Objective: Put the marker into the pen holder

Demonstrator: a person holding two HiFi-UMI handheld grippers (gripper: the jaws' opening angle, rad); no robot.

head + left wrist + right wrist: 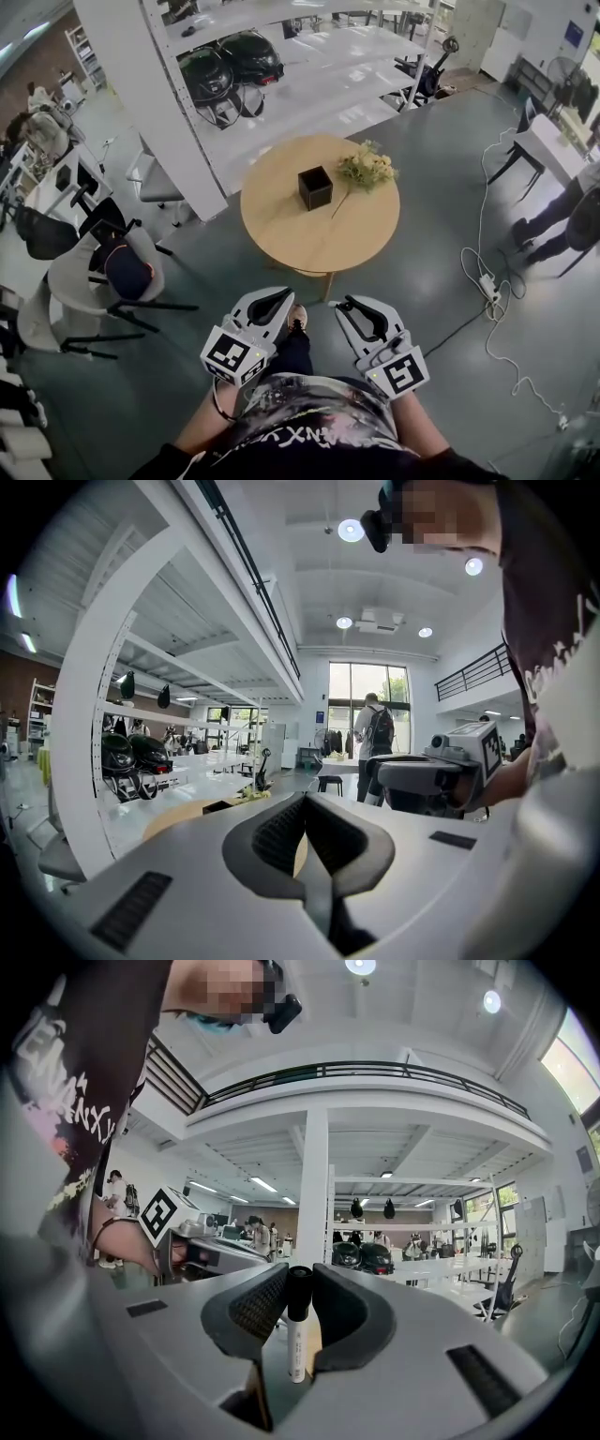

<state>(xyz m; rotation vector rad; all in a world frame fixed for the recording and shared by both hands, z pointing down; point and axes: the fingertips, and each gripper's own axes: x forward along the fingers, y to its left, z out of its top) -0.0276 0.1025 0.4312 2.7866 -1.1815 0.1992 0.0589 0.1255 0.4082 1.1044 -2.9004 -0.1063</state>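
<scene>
A black square pen holder [315, 187] stands near the middle of a round wooden table [281, 230], some way ahead of both grippers. My right gripper [349, 306] [300, 1277] is held low, close to the person's body, and is shut on a white marker [297, 1340] with a black cap that stands upright between the pads. Beside it my left gripper [279, 298] [305, 801] has its jaws together with nothing in them. In the left gripper view the pen holder [221, 806] shows small on the table's far side.
A bunch of pale flowers [367, 169] lies on the table right of the holder. A white pillar and shelves with black helmets [230, 61] stand behind. Chairs [103, 272] crowd the left. Cables and a power strip [487, 286] trail over the grey floor at right.
</scene>
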